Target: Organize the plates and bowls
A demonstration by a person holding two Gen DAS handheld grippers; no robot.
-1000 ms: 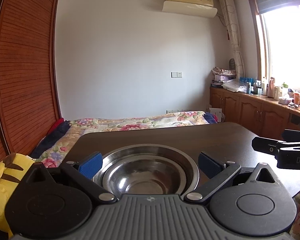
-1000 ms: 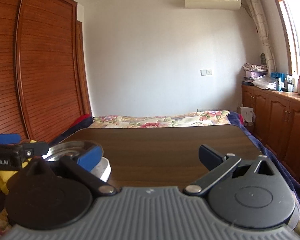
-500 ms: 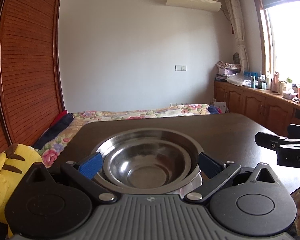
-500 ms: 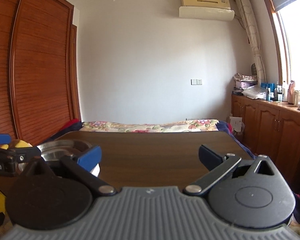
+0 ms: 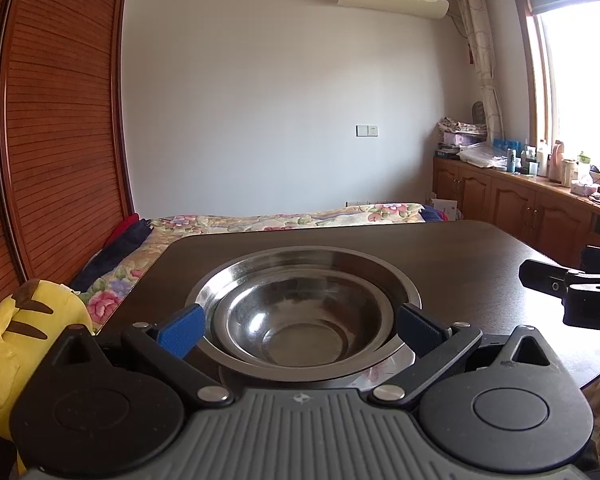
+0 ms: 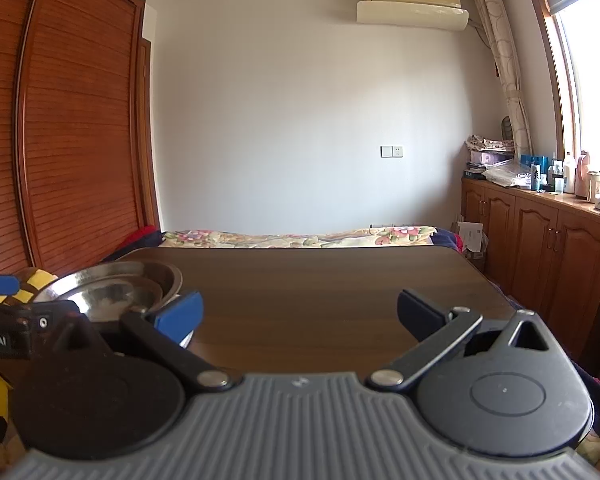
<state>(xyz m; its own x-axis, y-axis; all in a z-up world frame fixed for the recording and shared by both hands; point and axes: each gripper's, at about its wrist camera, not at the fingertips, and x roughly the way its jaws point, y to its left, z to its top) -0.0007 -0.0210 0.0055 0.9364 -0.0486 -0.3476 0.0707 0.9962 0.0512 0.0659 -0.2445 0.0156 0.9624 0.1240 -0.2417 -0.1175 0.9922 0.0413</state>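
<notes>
A small steel bowl point(image 5: 300, 320) sits nested inside a wider steel bowl point(image 5: 380, 272) on the dark wooden table point(image 5: 460, 256). My left gripper point(image 5: 300, 330) is open, its blue pads on either side of the stack's near rim, not touching it. The stack also shows in the right wrist view point(image 6: 112, 288) at the left. My right gripper point(image 6: 298, 316) is open and empty over bare table, to the right of the bowls. Its side shows in the left wrist view point(image 5: 572, 296).
A yellow plush toy point(image 5: 16, 344) lies off the table's left edge. A bed with a floral cover point(image 5: 292, 218) stands beyond the far edge. Wooden cabinets point(image 5: 540, 212) with bottles run along the right wall, a slatted wardrobe point(image 5: 56, 140) along the left.
Both grippers have pulled back and risen slightly from the bowls. The stacked bowls stay put on the table. Both grippers stay open.
</notes>
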